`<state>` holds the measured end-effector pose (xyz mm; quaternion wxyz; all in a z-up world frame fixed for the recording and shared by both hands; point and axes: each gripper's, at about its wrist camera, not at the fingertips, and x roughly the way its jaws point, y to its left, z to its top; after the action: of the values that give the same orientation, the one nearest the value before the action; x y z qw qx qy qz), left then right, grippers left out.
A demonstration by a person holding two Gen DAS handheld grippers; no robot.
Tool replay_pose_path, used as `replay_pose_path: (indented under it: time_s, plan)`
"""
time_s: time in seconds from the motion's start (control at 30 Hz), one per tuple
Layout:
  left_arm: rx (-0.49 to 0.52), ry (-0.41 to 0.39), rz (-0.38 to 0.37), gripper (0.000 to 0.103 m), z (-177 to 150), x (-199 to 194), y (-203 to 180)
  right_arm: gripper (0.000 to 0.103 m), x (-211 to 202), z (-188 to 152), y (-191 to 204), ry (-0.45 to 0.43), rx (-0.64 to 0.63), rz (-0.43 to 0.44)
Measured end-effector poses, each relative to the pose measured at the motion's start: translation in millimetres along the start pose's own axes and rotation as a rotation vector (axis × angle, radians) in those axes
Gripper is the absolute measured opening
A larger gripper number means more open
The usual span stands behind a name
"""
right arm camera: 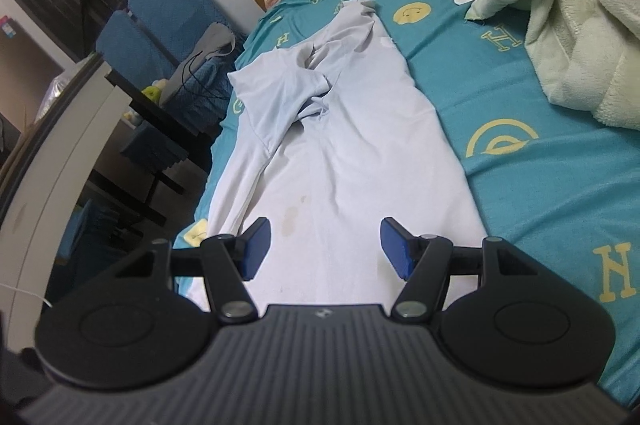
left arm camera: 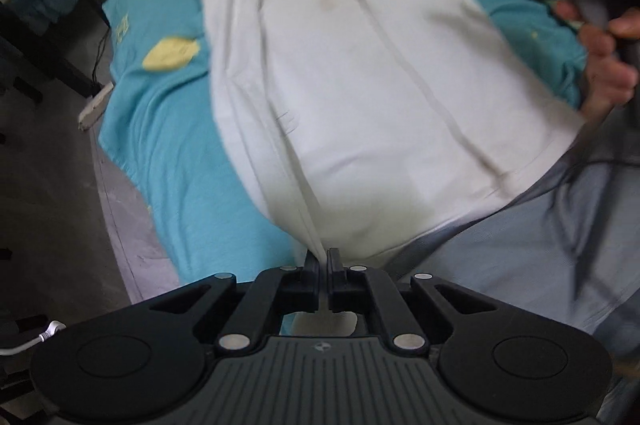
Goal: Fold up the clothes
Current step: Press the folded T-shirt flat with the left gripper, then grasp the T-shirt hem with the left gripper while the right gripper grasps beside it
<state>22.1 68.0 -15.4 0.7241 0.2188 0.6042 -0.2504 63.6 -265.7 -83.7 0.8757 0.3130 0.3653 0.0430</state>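
So the left gripper (left arm camera: pixel 323 257) is pinched tight on the hem of the pale blue-white cotton t-shirt (left arm camera: pixel 360 85) stretching ahead over the teal bedsheet (left arm camera: pixel 168 145), presumably to fold it, while the right gripper (right arm camera: pixel 325 245) hovers wide open, empty, shirt between its fingers

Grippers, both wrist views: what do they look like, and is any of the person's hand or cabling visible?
Both share a ribbed grey body, black linkage arms with silver pivots and two round black discs. The left gripper has black fingers; the right gripper has blue pads. A white cable enters at the left. A bare hand shows, no sleeve.
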Motion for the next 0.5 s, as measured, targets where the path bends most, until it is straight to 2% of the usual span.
replay_pose_path:
  time_s: [0.07,0.2,0.3,0.4,0.47,0.5]
  plan:
    - [-0.011,-0.012,-0.008,0.004,10,-7,-32,0.064,-3,2,-5,-0.005,0.022,0.003]
    - [-0.025,-0.040,-0.042,0.004,20,15,-77,0.065,-8,8,-14,-0.018,0.059,0.015]
    - [-0.064,-0.054,-0.082,0.004,15,28,-75,0.065,-9,9,-18,-0.012,0.059,0.022]
    - [-0.103,-0.068,-0.122,0.006,10,41,-73,0.065,-7,9,-21,0.031,0.024,0.017]
    - [-0.129,-0.077,-0.149,0.014,7,49,-72,0.065,-4,8,-23,0.064,-0.005,0.005]
    - [-0.142,-0.082,-0.162,0.026,5,53,-71,0.065,-4,7,-25,0.072,-0.012,-0.002]
